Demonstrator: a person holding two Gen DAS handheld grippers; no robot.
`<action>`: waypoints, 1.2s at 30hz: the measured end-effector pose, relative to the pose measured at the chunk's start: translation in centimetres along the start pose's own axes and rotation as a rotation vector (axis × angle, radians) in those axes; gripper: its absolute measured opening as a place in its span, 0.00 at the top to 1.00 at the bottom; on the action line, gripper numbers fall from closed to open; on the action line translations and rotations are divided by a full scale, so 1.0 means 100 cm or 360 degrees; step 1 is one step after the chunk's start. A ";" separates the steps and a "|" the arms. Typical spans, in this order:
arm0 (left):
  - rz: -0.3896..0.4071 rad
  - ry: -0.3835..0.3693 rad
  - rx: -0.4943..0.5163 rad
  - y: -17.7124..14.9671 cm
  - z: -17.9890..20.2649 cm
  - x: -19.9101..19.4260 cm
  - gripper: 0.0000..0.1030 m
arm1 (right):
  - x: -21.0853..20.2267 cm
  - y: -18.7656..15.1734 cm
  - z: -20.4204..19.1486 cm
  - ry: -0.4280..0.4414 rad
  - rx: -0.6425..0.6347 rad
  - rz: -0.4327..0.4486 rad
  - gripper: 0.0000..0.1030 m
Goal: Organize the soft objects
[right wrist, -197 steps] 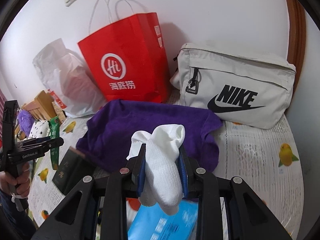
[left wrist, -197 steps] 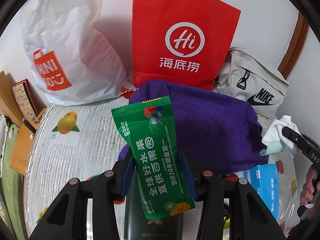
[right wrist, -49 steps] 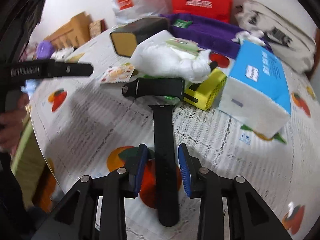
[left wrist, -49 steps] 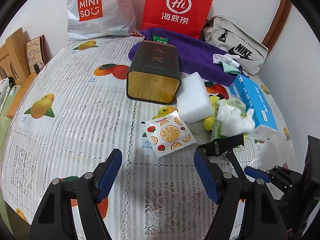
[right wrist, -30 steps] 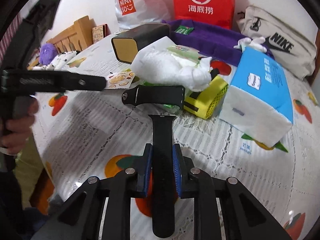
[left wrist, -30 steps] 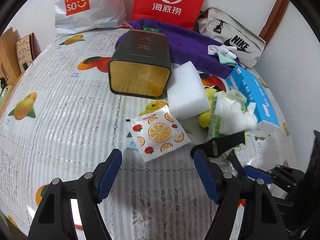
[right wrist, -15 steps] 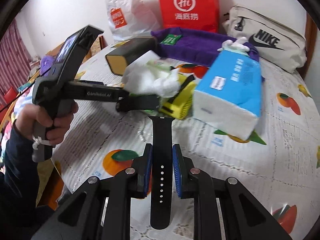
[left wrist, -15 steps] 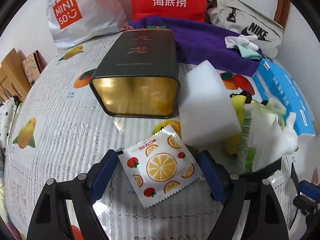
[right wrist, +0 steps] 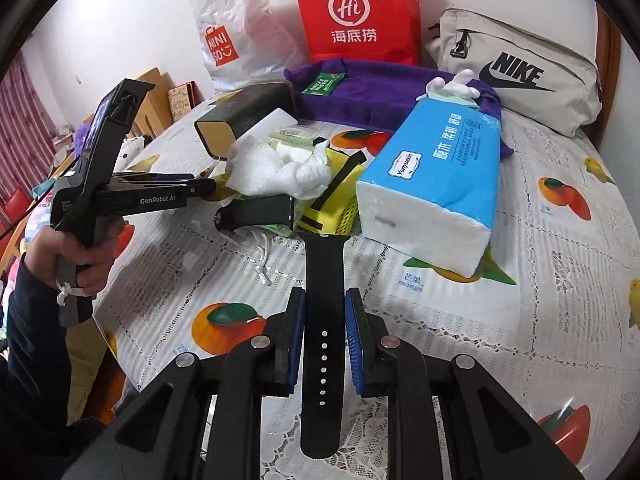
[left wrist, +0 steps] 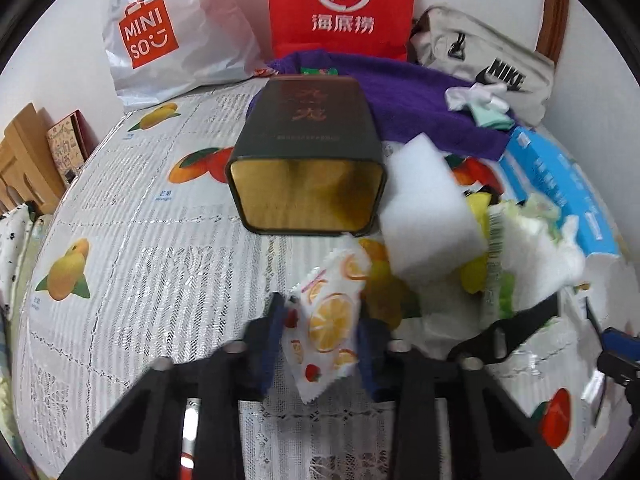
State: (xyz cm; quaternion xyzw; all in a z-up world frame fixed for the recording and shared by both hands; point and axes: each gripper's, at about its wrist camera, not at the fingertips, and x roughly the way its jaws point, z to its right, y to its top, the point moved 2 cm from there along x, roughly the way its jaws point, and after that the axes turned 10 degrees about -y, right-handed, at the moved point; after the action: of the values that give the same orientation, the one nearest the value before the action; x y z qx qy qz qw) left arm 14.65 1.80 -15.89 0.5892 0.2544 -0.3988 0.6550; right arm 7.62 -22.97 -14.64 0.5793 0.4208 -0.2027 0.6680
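Note:
A fruit-print sachet (left wrist: 330, 316) stands buckled between the blue pads of my left gripper (left wrist: 322, 318), whose jaws are closing and press on it, just in front of the dark tin (left wrist: 304, 152). My right gripper (right wrist: 324, 322) is shut on a black watch strap (right wrist: 323, 264) that reaches toward the yellow basket (right wrist: 340, 204). The other strap half (right wrist: 256, 214) lies under a torn pack of white wipes (right wrist: 276, 168). On the purple towel (right wrist: 384, 88) at the back lie a white sock (right wrist: 452, 84) and a green packet (right wrist: 324, 82). A white sponge (left wrist: 428, 216) leans beside the tin.
A blue tissue pack (right wrist: 436, 176) lies right of the pile. A red paper bag (right wrist: 356, 12), a white Miniso bag (right wrist: 236, 40) and a beige Nike pouch (right wrist: 516, 72) line the wall. A person's hand (right wrist: 86, 252) holds the left gripper at the table's left edge.
The left jaws have closed from wide open onto the fruit-print sachet, which now stands buckled between the pads. The right gripper keeps its hold on the strap and has drawn back a little.

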 end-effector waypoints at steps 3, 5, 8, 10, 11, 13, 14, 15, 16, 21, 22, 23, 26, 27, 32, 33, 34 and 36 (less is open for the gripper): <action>-0.0002 -0.0011 0.0007 0.000 0.000 -0.004 0.84 | 0.000 -0.001 0.003 -0.0016 0.0011 -0.0003 0.81; 0.0000 -0.0011 0.0003 -0.001 0.000 -0.006 0.85 | 0.001 -0.002 0.008 -0.0028 0.0038 -0.0018 0.81; 0.0018 -0.0020 -0.0019 -0.002 -0.003 -0.012 0.89 | -0.001 -0.005 0.014 -0.0046 0.0068 -0.0022 0.81; 0.0030 -0.0027 -0.0030 -0.003 -0.005 -0.016 0.90 | -0.003 -0.007 0.016 -0.0069 0.0069 -0.0019 0.81; 0.0036 -0.0036 -0.0033 -0.004 -0.007 -0.019 0.92 | -0.005 -0.007 0.017 -0.0075 0.0070 -0.0016 0.81; 0.0050 -0.0048 -0.0028 -0.005 -0.008 -0.022 0.92 | -0.007 -0.008 0.019 -0.0091 0.0080 -0.0015 0.81; 0.0057 -0.0048 -0.0023 -0.005 -0.008 -0.025 0.93 | -0.008 -0.008 0.021 -0.0097 0.0088 -0.0016 0.81; 0.0068 -0.0048 -0.0024 -0.005 -0.008 -0.028 0.93 | -0.008 -0.008 0.023 -0.0104 0.0097 -0.0016 0.81; 0.0081 -0.0055 -0.0025 -0.005 -0.009 -0.032 0.93 | -0.009 -0.008 0.024 -0.0108 0.0102 -0.0016 0.81; 0.0123 -0.0057 -0.0024 -0.004 -0.010 -0.046 0.93 | -0.014 -0.007 0.023 -0.0124 0.0099 -0.0005 0.81; 0.0127 -0.0057 -0.0029 -0.003 -0.010 -0.047 0.93 | -0.014 -0.006 0.023 -0.0128 0.0102 -0.0005 0.81; 0.0126 -0.0056 -0.0041 -0.003 -0.010 -0.049 0.93 | -0.014 -0.006 0.024 -0.0133 0.0106 -0.0007 0.81; 0.0129 -0.0059 -0.0063 -0.002 -0.012 -0.053 0.93 | -0.013 -0.006 0.026 -0.0136 0.0119 -0.0012 0.81; 0.0129 -0.0062 -0.0065 -0.002 -0.012 -0.055 0.93 | -0.013 -0.006 0.026 -0.0137 0.0122 -0.0017 0.81; 0.0137 -0.0055 -0.0046 0.002 -0.008 -0.062 0.93 | -0.016 -0.004 0.032 -0.0150 0.0149 -0.0013 0.81; 0.0141 -0.0062 -0.0046 0.003 -0.008 -0.063 0.93 | -0.018 -0.003 0.033 -0.0149 0.0155 -0.0009 0.81; 0.0143 -0.0066 -0.0048 0.005 -0.008 -0.064 0.93 | -0.019 -0.002 0.034 -0.0147 0.0161 -0.0005 0.81; 0.0148 -0.0073 -0.0058 0.009 -0.009 -0.065 0.93 | -0.023 0.001 0.036 -0.0144 0.0169 0.0010 0.81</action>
State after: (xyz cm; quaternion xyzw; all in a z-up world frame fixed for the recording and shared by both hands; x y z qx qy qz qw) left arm 11.89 4.11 -10.29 0.5791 0.2189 -0.3766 0.6891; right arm 7.52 -26.83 -12.85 0.6056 0.3770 -0.2486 0.6552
